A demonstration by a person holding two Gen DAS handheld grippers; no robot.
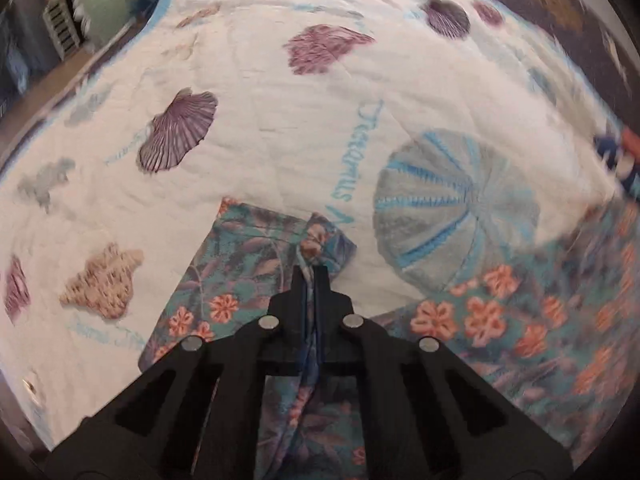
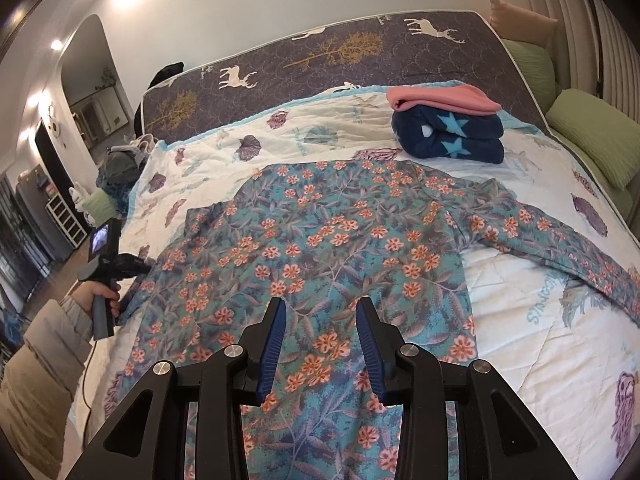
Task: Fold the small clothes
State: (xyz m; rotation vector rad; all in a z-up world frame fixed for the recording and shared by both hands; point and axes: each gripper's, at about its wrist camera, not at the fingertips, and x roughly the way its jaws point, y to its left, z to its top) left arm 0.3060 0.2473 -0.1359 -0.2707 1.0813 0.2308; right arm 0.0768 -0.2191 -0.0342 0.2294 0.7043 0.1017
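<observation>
Pinching a bunched fold of the floral shirt (image 1: 256, 264) between fully closed jaws, the left gripper (image 1: 311, 276) points steeply down at the quilt (image 1: 260, 120), with cloth trailing back through its fingers toward the camera. In the right wrist view that same gripper sits at the shirt's left edge, held by a hand (image 2: 102, 294) in a padded sleeve (image 2: 44, 344). The right gripper (image 2: 322, 308) hovers over the lower middle of the shirt with its blue-padded jaws partly apart and nothing between them. The shirt lies spread flat on the shell-printed quilt, one long sleeve stretched out toward the right edge of the bed. Beyond the shirt, near the bare mattress (image 2: 360, 56), a folded pink garment (image 2: 440, 98) rests on top of a folded navy blanket with blue stars (image 2: 452, 136). Green pillows (image 2: 592, 140) lie along the right side.
</observation>
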